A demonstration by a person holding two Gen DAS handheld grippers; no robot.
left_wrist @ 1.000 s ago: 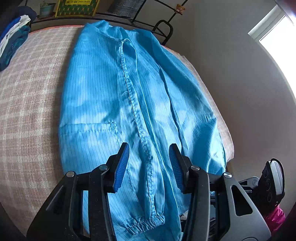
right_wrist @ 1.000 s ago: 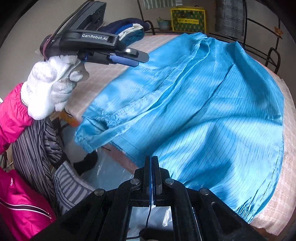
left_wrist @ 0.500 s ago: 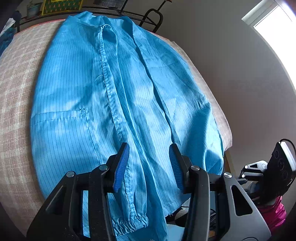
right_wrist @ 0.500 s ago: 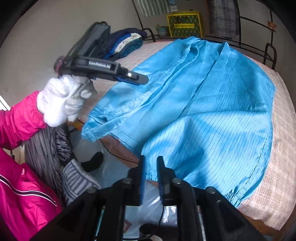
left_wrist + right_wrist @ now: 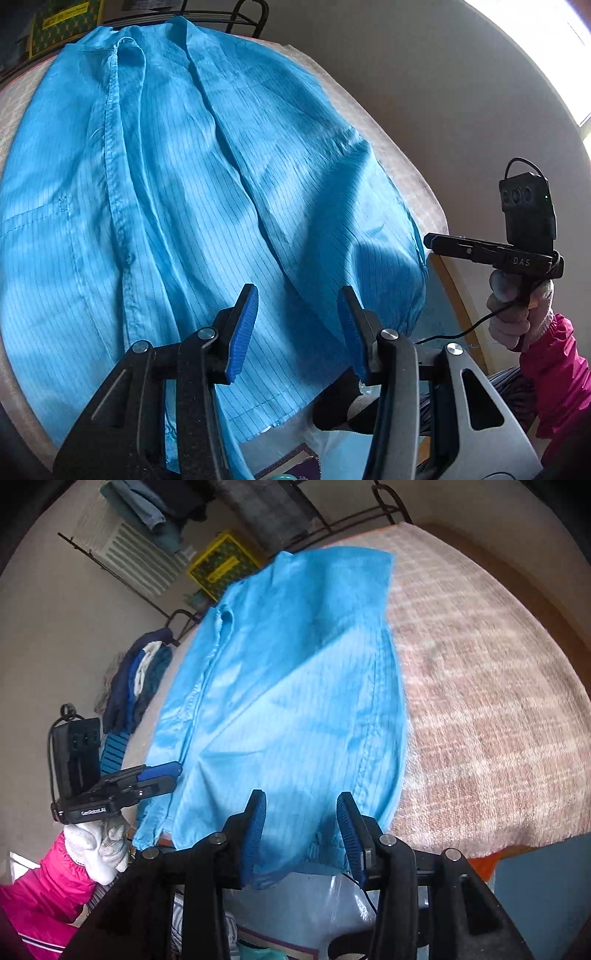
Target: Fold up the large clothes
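Two grippers are up over one blue coat [image 5: 207,192], w/ us at the near edge of the bed [image 5: 480,686].

Far left in the right wrist view: a pile of dark and white clothes [image 5: 136,679] by the bed's far-left edge, a yellow crate [image 5: 221,563] behind it. Our left hand [image 5: 99,843], in a white glove w/ a pink sleeve, holds the left gripper [image 5: 162,775] just beside the coat's left edge. Its blue pads stand apart, roughly half open, nothing between them; in its own view the pads hang above the coat's lower half, not touching it.

Middle: the coat lies flat on the pinkish checked cover, collar at the far end, placket running down the left part, a sleeve folded lengthwise along the body. The hem and an elastic cuff [image 5: 325,845] hang over the near edge.

Next, the right gripper [image 5: 301,830]: jaws opening, approx. half spread, empty. The cuff shows in the gap btw. the pads but sits below them, not pinched.

Right of the coat: bare cover. In the left wrist view our right hand [image 5: 517,306] holds that gripper off the bed's right corner, near the coat's drooping edge, a wall [image 5: 424,74] behind.
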